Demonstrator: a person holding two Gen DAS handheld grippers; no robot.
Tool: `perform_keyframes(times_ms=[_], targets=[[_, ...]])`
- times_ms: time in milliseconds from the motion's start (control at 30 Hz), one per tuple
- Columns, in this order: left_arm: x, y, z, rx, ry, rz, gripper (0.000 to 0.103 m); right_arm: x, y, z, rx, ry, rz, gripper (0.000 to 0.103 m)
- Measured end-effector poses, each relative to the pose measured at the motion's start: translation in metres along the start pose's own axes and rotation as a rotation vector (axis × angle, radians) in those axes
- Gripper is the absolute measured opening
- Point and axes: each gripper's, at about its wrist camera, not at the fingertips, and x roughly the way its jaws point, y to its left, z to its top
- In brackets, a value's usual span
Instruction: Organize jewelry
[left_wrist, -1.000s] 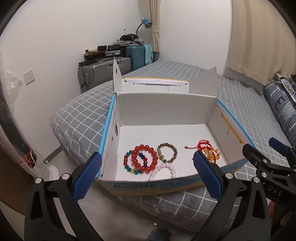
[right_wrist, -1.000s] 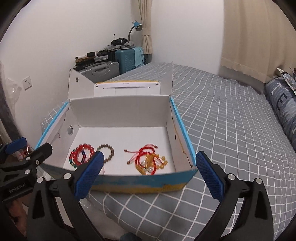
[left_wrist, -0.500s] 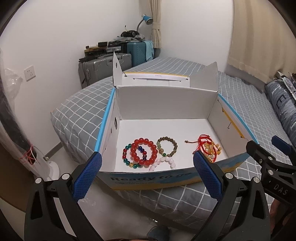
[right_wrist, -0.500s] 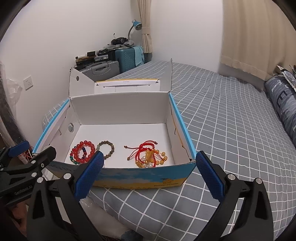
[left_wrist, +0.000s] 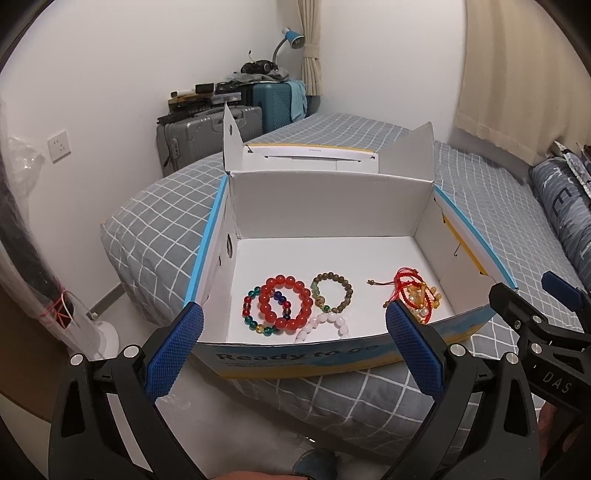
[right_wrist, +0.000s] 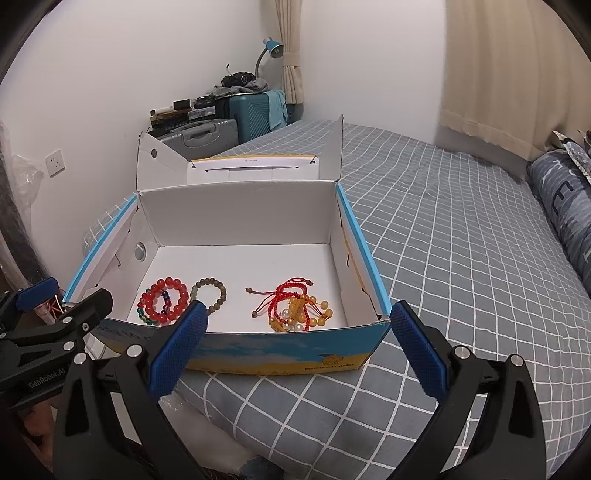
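Grey checked bed (right_wrist: 461, 240), open cardboard box (left_wrist: 332, 201) on its near edge.
Inside: red bead bracelet (left_wrist: 285, 303) at 7 o'clock, red-cord tangle (right_wrist: 293, 304) at 5. Left gripper (left_wrist: 293, 352) and right gripper (right_wrist: 295, 349) both spread wide, empty, short of the front wall.
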Motion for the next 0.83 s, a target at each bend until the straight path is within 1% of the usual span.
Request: perform_keyframes(times_ms=[267, 600, 700, 833], targets=[[-0.0016, -0.0016, -0.0004, 0.01, -0.014, 0.01, 0.097, 0.0004, 0.0003, -0.0001, -0.001, 0.001, 0.0, 0.095], [-0.0022, -0.0007, -0.0012, 0.001, -0.016, -0.01, 0.097, 0.001, 0.0005, -0.0003, -0.002, 0.002, 0.001, 0.095], [-0.0016, -0.0005, -0.002, 0.003, -0.024, 0.008, 0.097, 0.0025, 0.0007, -0.0016, -0.003, 0.005, 0.0, 0.095], [-0.0012, 0.0006, -0.0016, -0.002, -0.031, 0.009, 0.097, 0.0026, 0.0003, -0.0019, -0.004, 0.005, 0.001, 0.095]])
